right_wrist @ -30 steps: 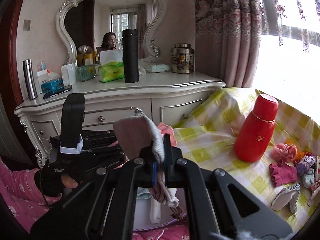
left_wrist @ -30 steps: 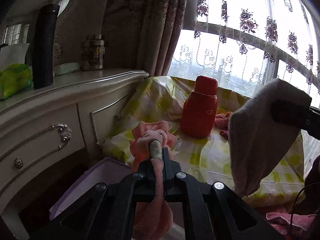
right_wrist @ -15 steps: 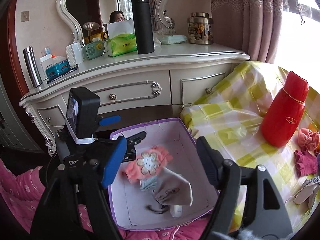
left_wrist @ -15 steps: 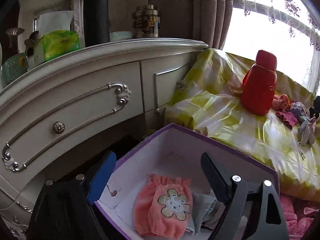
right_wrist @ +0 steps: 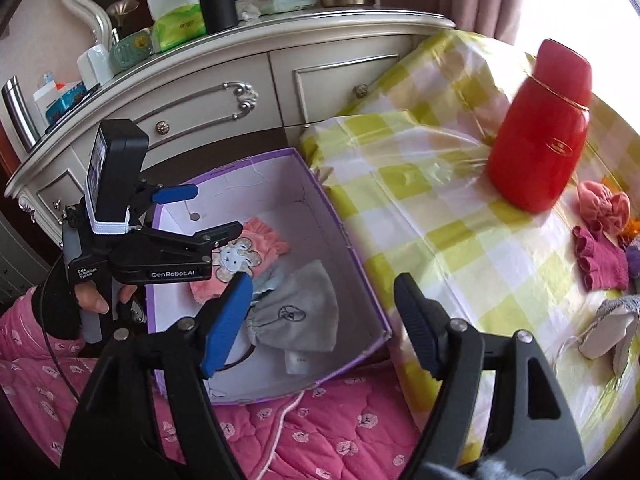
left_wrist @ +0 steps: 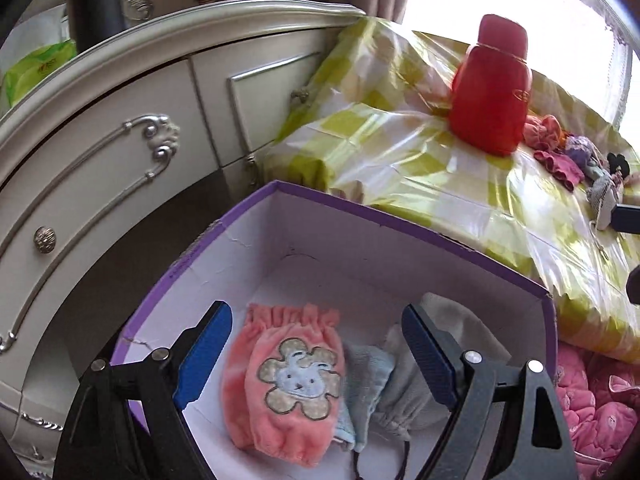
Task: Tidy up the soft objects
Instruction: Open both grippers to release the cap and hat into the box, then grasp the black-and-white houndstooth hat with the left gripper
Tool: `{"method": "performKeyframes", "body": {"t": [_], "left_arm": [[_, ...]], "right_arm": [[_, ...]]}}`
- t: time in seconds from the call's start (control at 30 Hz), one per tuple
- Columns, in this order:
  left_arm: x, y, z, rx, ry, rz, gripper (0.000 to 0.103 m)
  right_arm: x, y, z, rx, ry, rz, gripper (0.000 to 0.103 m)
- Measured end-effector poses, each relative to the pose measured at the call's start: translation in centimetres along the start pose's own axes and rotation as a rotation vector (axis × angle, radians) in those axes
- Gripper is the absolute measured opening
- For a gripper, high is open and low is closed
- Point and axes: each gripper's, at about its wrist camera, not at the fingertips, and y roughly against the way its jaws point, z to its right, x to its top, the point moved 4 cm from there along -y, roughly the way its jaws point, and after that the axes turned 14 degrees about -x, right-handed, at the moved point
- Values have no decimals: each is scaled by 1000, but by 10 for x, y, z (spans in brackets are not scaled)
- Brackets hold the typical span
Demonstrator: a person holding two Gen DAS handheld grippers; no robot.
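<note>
A purple box [left_wrist: 400, 224] with white walls sits low beside the table. In it lie a pink sleeve cover with a flower patch [left_wrist: 288, 384], a light blue cloth [left_wrist: 368, 376] and a grey cloth [left_wrist: 476, 328]. My left gripper [left_wrist: 316, 320] hangs open just above the pink cover, holding nothing. My right gripper [right_wrist: 324, 284] is open over the box's near right side, above the grey cloth [right_wrist: 304, 312]. The right wrist view shows the left gripper [right_wrist: 214, 210] at the box's [right_wrist: 360, 264] left wall, with a hand on its handle.
A red flask [right_wrist: 540, 132] stands on the yellow-check table [right_wrist: 420, 208]. Right of it lie a pink cloth [right_wrist: 604, 208], a magenta glove [right_wrist: 600, 260] and a grey-white piece [right_wrist: 608, 328]. A cream dresser [right_wrist: 320, 76] rises behind the box, and a pink quilt [right_wrist: 320, 432] lies in front.
Both grippers went from shut to open, dropping the pink cover and the grey cloth into the box. Both have sunk and tipped downward over it.
</note>
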Motion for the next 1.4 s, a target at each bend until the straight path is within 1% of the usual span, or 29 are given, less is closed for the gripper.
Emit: {"method": "performKeyframes", "body": {"t": [0.07, 0.17, 0.23, 0.3, 0.37, 0.4, 0.5, 0.53, 0.6, 0.63, 0.7, 0.8, 0.83, 0.87, 0.9, 0.93, 0.97, 1.0, 1.03, 1.13, 1.2, 1.27, 1.33, 1.4], "left_arm": [[6, -12, 26, -67, -35, -44, 88], [17, -37, 80, -221, -96, -126, 88], [25, -56, 122, -302, -153, -180, 88], [34, -76, 165, -359, -225, -211, 88], [45, -94, 209, -418, -296, -217, 88], [52, -102, 230, -450, -315, -214, 88], [71, -118, 295, -581, -343, -185, 88], [78, -124, 317, -604, -366, -171, 88], [90, -138, 356, -624, -425, -147, 88], [96, -148, 375, -622, -452, -145, 88], [107, -168, 406, -608, -476, -147, 88], [116, -204, 440, -547, -503, -167, 88], [116, -212, 444, -534, -511, -172, 88], [116, -219, 447, -536, -518, -171, 84], [114, -221, 447, -543, -521, -170, 61], [112, -220, 444, -547, -523, -168, 50], [110, -214, 438, -567, -525, -153, 32], [106, -206, 428, -599, -515, -152, 26], [104, -197, 415, -603, -498, -136, 26], [99, -169, 365, -576, -431, -75, 26], [102, -156, 322, -526, -363, -31, 26], [113, -156, 280, -453, -267, 14, 26], [126, -167, 242, -390, -145, 26, 26], [136, -178, 218, -369, -52, 39, 26]], "right_arm": [[-10, 4, 24, -17, -54, -3, 76], [-34, 11, 70, -58, -182, -1, 76], [-55, 17, 106, -102, -294, -5, 76], [-81, 23, 143, -169, -397, -23, 76], [-111, 32, 180, -253, -501, -43, 76], [-127, 39, 198, -292, -556, -48, 76], [-167, 60, 247, -375, -704, -48, 76], [-179, 68, 260, -399, -751, -41, 76], [-197, 82, 282, -433, -829, -24, 76], [-204, 88, 291, -446, -860, -13, 76], [-212, 96, 305, -462, -906, 8, 76], [-214, 101, 319, -471, -942, 28, 76], [-214, 102, 324, -471, -945, 31, 76], [-214, 102, 326, -473, -944, 35, 76], [-212, 101, 328, -477, -940, 36, 76], [-208, 99, 331, -481, -932, 38, 76], [-203, 96, 334, -483, -926, 42, 76], [-198, 94, 337, -484, -922, 48, 76], [-192, 90, 340, -482, -923, 54, 77], [-173, 67, 350, -461, -929, 46, 79], [-154, 43, 352, -424, -929, 31, 79], [-131, 14, 351, -375, -938, 19, 79], [-108, -18, 351, -344, -973, -5, 79], [-86, -52, 352, -354, -1018, -49, 79]]}}
